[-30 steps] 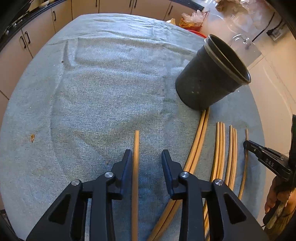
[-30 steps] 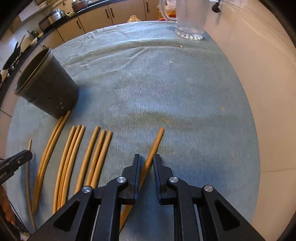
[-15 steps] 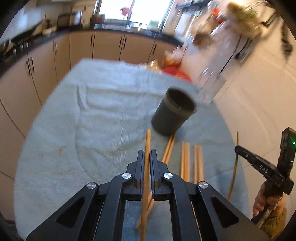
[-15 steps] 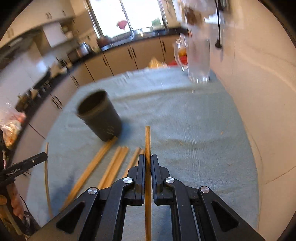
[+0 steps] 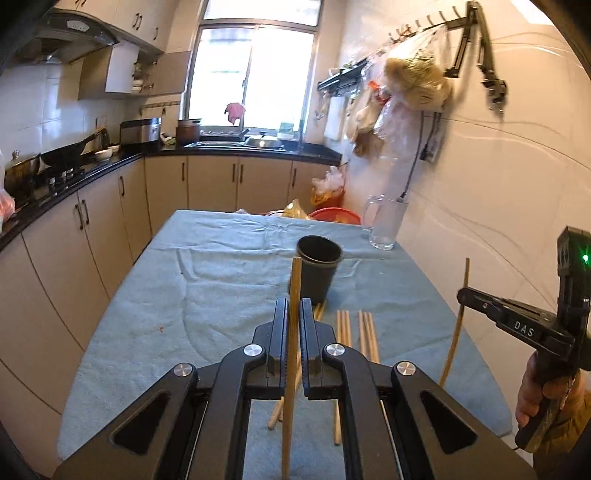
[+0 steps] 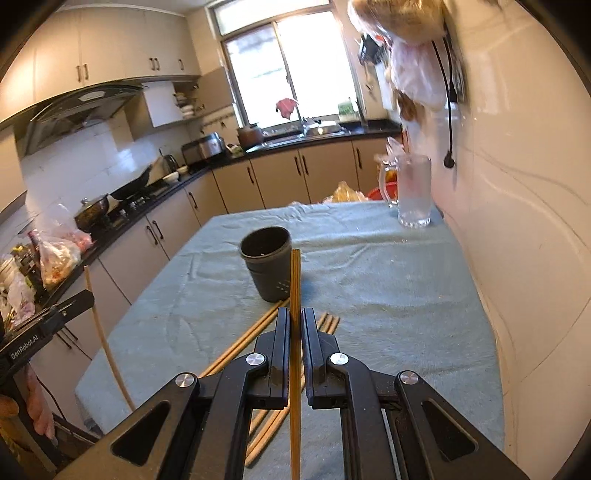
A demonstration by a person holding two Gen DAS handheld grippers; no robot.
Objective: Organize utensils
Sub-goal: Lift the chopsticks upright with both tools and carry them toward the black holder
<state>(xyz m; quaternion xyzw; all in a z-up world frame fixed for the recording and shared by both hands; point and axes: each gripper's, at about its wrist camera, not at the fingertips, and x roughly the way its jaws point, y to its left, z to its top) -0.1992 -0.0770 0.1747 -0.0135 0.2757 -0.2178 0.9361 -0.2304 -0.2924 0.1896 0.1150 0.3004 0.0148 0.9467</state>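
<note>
1. The left gripper (image 5: 292,314) is clamping one chopstick (image 5: 291,332); the right gripper (image 6: 294,325) is pinching another chopstick (image 6: 295,332).
2. About eight loose chopsticks (image 5: 364,332) are lying near the cloth's (image 5: 221,295) near edge.
3. One black cup (image 5: 318,271) is standing mid-cloth.
4. One glass mug (image 5: 386,223) is sitting at the far right corner.

We are in a home kitchen. Beige cabinets (image 5: 207,184) under a black countertop (image 5: 258,149) run below the window (image 5: 255,70), with a sink (image 5: 258,140) right beneath it. Left of the window hangs a range hood (image 5: 74,33) over a gas stove (image 5: 62,173) bearing a wok (image 5: 70,151) and a lidded pot (image 6: 92,212). Right of the window, a white-tiled wall (image 5: 498,177) carries hooks with hanging bags (image 5: 413,81).
</note>
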